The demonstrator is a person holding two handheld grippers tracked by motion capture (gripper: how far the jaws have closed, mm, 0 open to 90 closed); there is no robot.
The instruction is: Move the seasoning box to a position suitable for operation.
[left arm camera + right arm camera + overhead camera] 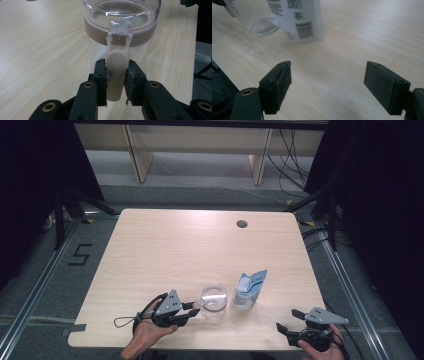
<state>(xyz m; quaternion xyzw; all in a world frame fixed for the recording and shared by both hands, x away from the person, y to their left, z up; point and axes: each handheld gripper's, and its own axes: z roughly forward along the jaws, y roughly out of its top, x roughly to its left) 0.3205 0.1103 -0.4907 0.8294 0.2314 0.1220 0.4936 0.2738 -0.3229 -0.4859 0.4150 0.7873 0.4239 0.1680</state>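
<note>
A clear plastic jar (214,301) with a tan band under its lid (121,15) stands near the table's front edge. A tan latch handle (116,72) hangs down its side. My left gripper (116,82) is shut on that handle, a pad pressing each side; in the high view my left gripper (192,310) reaches the jar from the left. Just right of the jar stands a white and blue pouch (249,289), whose barcode side (304,20) faces my right gripper. My right gripper (328,80) stands open with bare table between its jaws, at the front right corner (290,320).
The light wooden table (175,245) has a round cable hole (242,224) at the back right. Black curtains flank both sides, and cables lie on the floor at the back right. The jar's clear base (259,25) sits at the upper left of the right gripper view.
</note>
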